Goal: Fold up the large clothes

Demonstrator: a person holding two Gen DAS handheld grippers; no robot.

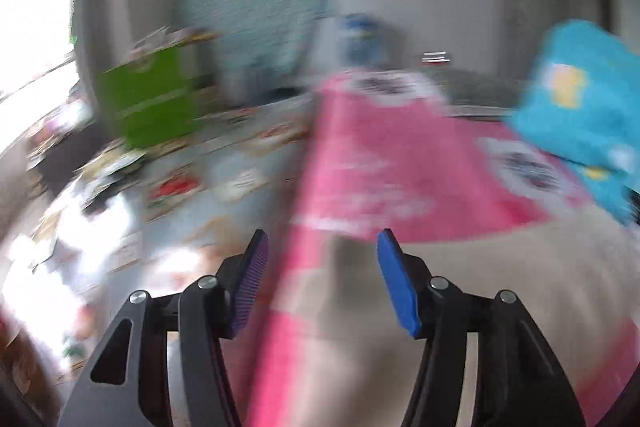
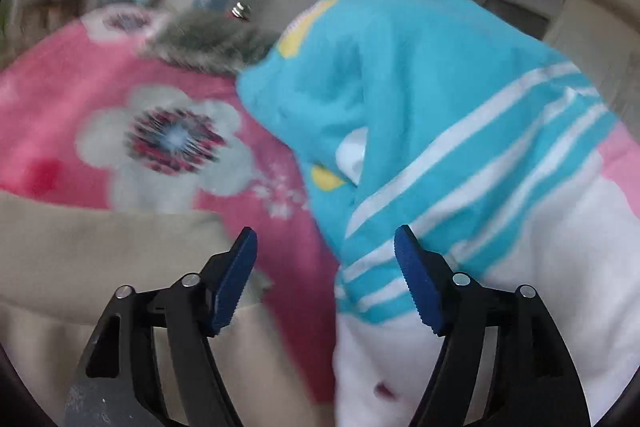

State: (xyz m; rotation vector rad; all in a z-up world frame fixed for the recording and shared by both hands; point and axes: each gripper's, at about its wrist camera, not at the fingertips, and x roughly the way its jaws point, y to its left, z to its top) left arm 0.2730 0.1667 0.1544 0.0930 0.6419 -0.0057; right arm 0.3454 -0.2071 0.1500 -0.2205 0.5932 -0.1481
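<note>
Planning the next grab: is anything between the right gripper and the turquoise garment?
Nothing visible. The right gripper is open, and the turquoise garment lies just ahead on the pink blanket, its striped hem already by the right-hand finger.

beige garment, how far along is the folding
Done: the beige garment lies flat on the pink flowered blanket with a straight edge, seemingly folded at least once. In hand: nothing; the left gripper and right gripper are both open and empty. Left: the turquoise striped garment sits in an unfolded heap. Blur hides finer detail.
</note>
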